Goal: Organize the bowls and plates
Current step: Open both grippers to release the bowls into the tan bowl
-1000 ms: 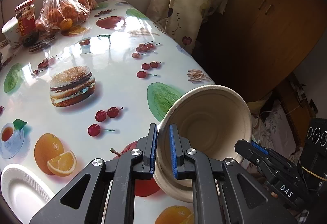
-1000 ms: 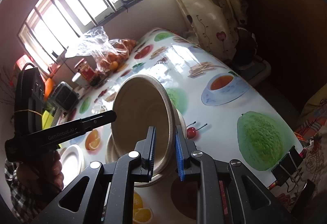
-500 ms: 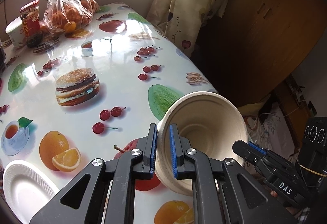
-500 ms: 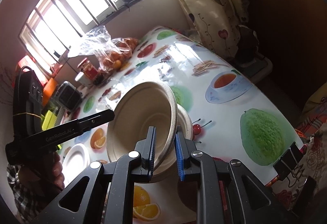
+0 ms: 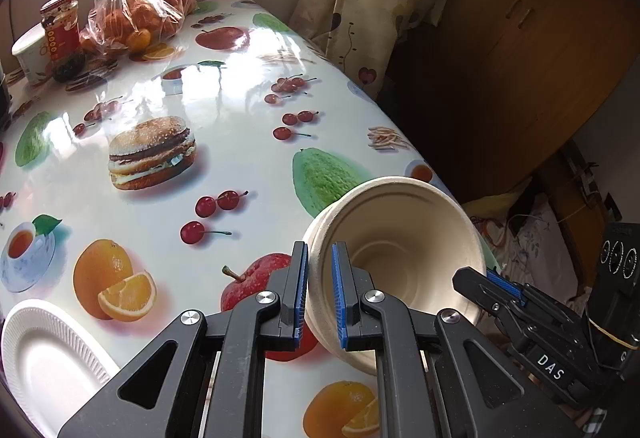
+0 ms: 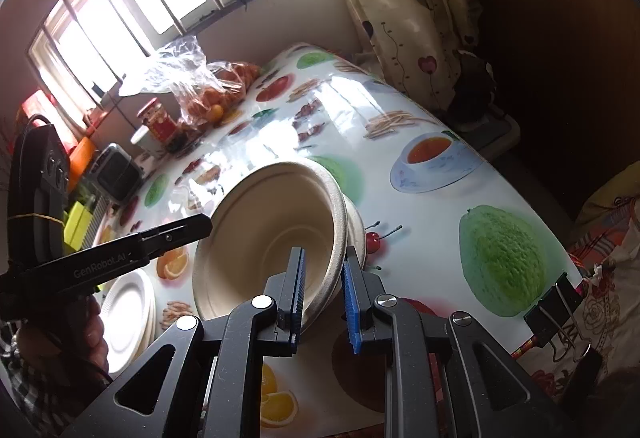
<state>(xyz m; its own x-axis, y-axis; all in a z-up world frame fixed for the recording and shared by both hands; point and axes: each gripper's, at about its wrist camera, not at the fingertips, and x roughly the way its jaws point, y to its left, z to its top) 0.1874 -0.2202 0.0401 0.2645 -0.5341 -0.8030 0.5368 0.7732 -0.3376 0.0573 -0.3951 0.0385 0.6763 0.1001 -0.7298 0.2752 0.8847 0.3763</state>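
The table filled most of both views, its glossy fruit-print cloth bare through the middle. Over its near edge you held the beige bowl clear of the surface, tipped so that its mouth faced back toward you. A round bowl has no long axis to line up, so the tilt was what counted. A second rim showed just behind the first on the right side, apparently another bowl nested underneath. How deep it sat could not be told.

The stack of white plates lay on the table to the left of the bowl, on your left hand's side and nearer that hand than the other.

Your left gripper was pressed nearly together on the bowl's left wall, one pad inside and one outside. Your right gripper pinched the opposite rim the same way — so the bowl hung between the two, each grip across from the other. Whether the right pads also caught the second rim was not clear.

My reading: setting it down called for levelling the mouth upward first, and one grip would have to give way — the left being closer to the plates.
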